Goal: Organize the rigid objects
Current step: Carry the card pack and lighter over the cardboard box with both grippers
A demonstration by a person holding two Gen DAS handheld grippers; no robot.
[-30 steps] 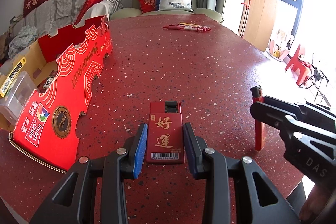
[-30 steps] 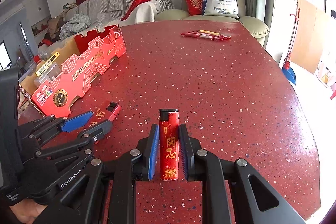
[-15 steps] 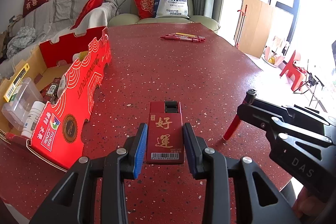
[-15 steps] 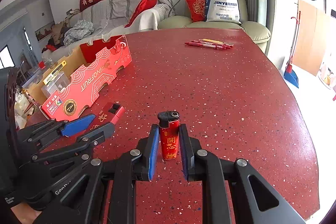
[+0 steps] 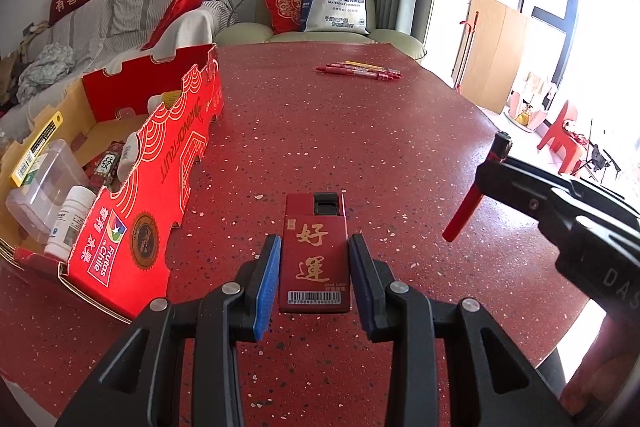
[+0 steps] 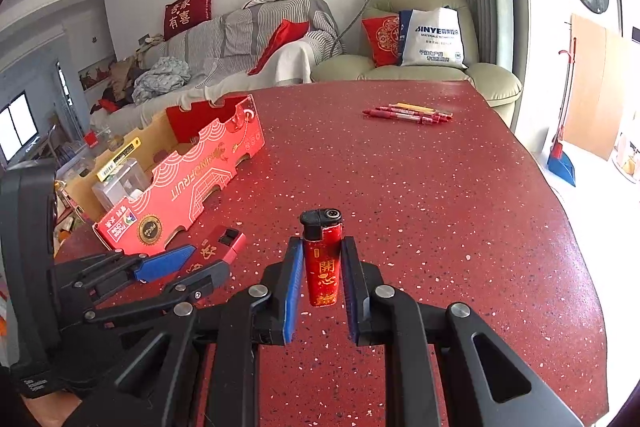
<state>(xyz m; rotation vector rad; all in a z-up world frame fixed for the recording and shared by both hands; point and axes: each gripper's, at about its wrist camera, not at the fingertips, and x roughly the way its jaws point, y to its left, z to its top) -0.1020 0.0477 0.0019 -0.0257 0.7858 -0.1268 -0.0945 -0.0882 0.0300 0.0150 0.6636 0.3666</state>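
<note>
My left gripper (image 5: 314,267) is shut on a flat red box with gold characters (image 5: 315,247) and holds it above the red table (image 5: 360,131). My right gripper (image 6: 320,269) is shut on a red lighter with a black cap (image 6: 322,259), lifted off the table. The lighter also shows tilted in the left wrist view (image 5: 476,187), at the right. The left gripper and box show at lower left in the right wrist view (image 6: 216,251). An open red cardboard box (image 5: 132,187) stands at the left, holding bottles and a clear container.
Several red and yellow pens (image 5: 358,71) lie at the far side of the table. A green armchair (image 6: 420,67) with a bag and a sofa stand beyond the table. The table's right edge (image 6: 568,211) drops to the floor.
Both grippers have risen, lifting the flat box and the lighter off the table. The lighter went from upright on the table to tilted in the air.
</note>
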